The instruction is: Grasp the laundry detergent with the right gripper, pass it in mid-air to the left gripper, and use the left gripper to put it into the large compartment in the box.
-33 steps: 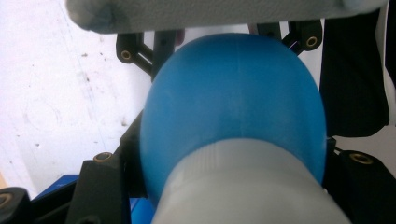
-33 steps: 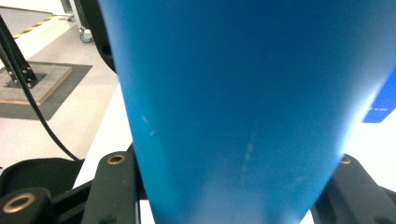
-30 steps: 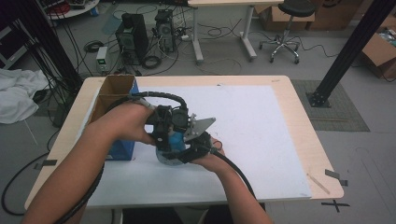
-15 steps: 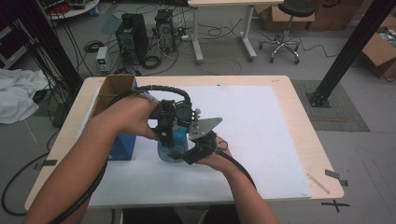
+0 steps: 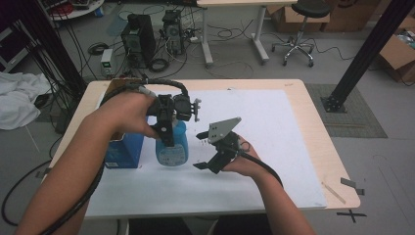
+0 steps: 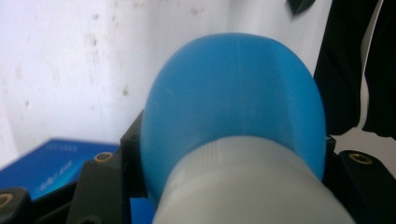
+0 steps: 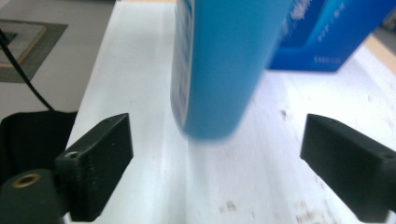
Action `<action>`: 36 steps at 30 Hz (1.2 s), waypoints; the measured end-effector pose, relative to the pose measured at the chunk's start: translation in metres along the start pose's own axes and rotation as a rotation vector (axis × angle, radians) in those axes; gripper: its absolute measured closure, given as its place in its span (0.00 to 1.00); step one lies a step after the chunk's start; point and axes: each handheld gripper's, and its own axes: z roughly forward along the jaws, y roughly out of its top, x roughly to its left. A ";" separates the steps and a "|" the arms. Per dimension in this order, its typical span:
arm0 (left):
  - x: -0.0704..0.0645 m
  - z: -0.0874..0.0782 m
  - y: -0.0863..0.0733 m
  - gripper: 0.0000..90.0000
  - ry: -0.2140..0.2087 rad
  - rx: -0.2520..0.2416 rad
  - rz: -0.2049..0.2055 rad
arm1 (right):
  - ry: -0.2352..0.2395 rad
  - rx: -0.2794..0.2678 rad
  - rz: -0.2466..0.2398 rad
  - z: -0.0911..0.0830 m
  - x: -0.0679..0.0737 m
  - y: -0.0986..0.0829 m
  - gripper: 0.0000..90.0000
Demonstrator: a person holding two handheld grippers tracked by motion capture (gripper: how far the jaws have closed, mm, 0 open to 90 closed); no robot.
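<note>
2 tools in play over the white-covered surface [image 5: 274,147]. Left tool [image 5: 169,120], centre-left of the high view, is clamped on the top of a blue bottle [image 5: 171,147]; its own view has the jaws pressed to both sides of the bottle's blue shoulder [image 6: 233,98] just above the white neck at the bottom of frame.

Bottle sits centre-left in the high view, roughly upright, just right of a blue box [image 5: 125,149]. Cannot tell from the high view if its base touches the surface; in the right gripper view the bottle's bottom end [image 7: 215,70] shows at upper centre, motion-blurred, with white sheet visible under it, so it looks slightly clear of the surface, not certain.

Right tool [image 5: 203,149], centre of the high view just right of the bottle, has its jaws wide apart and holds nothing. In its own view the 2 black jaws sit at lower left and lower right with the bottle between them but farther off, no contact. Grey three-cornered plate rides on top of it.

Blue box also shows at upper right of the right gripper view [image 7: 327,32] and lower left of the left gripper view [image 6: 51,163].

Off the surface, top of the high view: 2 PC towers [image 5: 151,32] on the floor, an office chair [image 5: 298,29], a black frame post [image 5: 367,54].
</note>
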 end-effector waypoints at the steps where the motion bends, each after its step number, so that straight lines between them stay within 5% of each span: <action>1: 0.003 -0.004 -0.003 0.43 -0.002 0.009 -0.016 | 0.003 0.012 0.003 -0.001 -0.001 0.000 0.07; 10: 0.016 -0.041 -0.027 0.43 0.004 -0.001 -0.142 | 0.018 0.189 0.000 -0.021 -0.007 0.001 0.00; 13: 0.020 -0.057 -0.036 0.43 -0.012 -0.018 -0.227 | 0.017 0.247 -0.020 -0.030 -0.009 0.001 0.00; 22: 0.027 -0.102 -0.061 0.43 0.024 -0.029 -0.511 | 0.019 0.402 -0.066 -0.051 -0.011 0.001 0.00; 26: 0.030 -0.113 -0.071 0.43 0.018 -0.011 -0.604 | 0.003 0.414 -0.087 -0.061 -0.011 0.004 0.00; 36: 0.047 -0.124 -0.106 0.43 -0.039 0.014 -0.939 | 0.032 0.499 -0.129 -0.068 -0.011 0.006 0.00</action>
